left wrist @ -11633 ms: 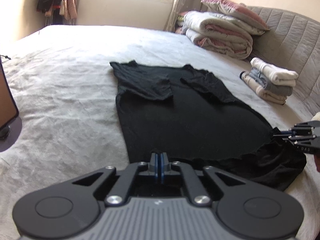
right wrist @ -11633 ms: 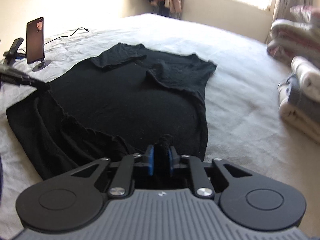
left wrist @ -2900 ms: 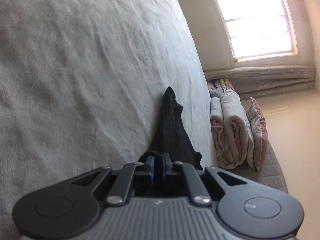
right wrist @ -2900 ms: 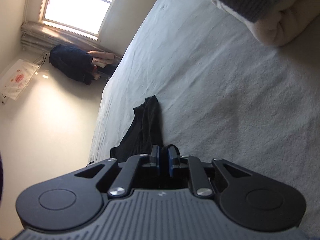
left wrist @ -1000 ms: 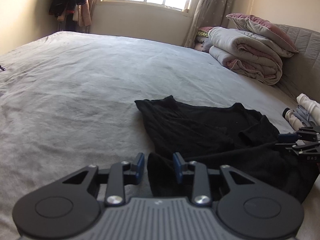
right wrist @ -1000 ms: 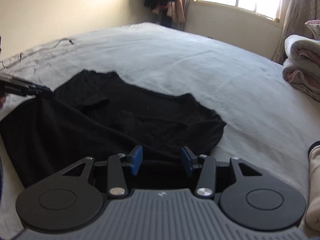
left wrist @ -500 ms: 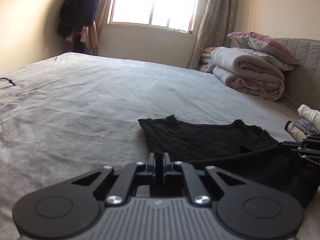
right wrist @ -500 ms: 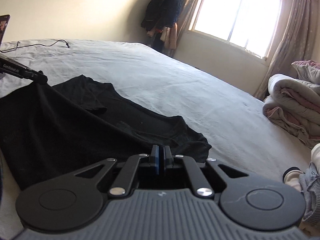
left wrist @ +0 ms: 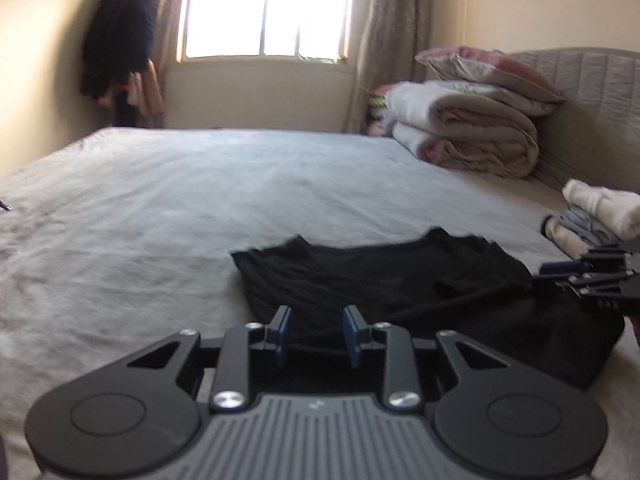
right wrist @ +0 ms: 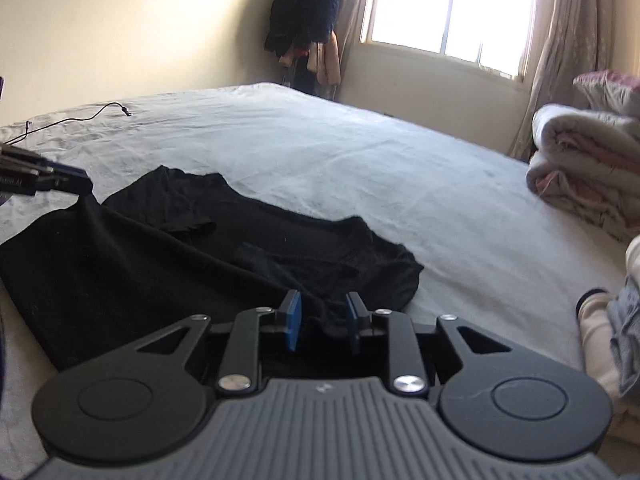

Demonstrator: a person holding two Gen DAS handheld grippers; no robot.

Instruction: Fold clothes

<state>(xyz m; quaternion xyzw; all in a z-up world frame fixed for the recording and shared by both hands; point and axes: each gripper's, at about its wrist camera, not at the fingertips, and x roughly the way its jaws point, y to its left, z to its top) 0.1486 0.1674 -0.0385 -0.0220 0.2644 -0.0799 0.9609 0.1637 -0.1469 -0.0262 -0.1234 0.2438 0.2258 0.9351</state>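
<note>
black shirt point(left wrist: 384, 276) lies folded on bed point(left wrist: 200, 184).

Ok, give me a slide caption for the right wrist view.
Right tool open over the near edge of a black t-shirt lying half-folded on a grey bed.

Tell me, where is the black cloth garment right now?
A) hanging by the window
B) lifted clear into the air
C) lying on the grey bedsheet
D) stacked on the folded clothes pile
C: the black cloth garment lies spread on the grey bedsheet, both grippers' fingers open around its near edge.
</note>
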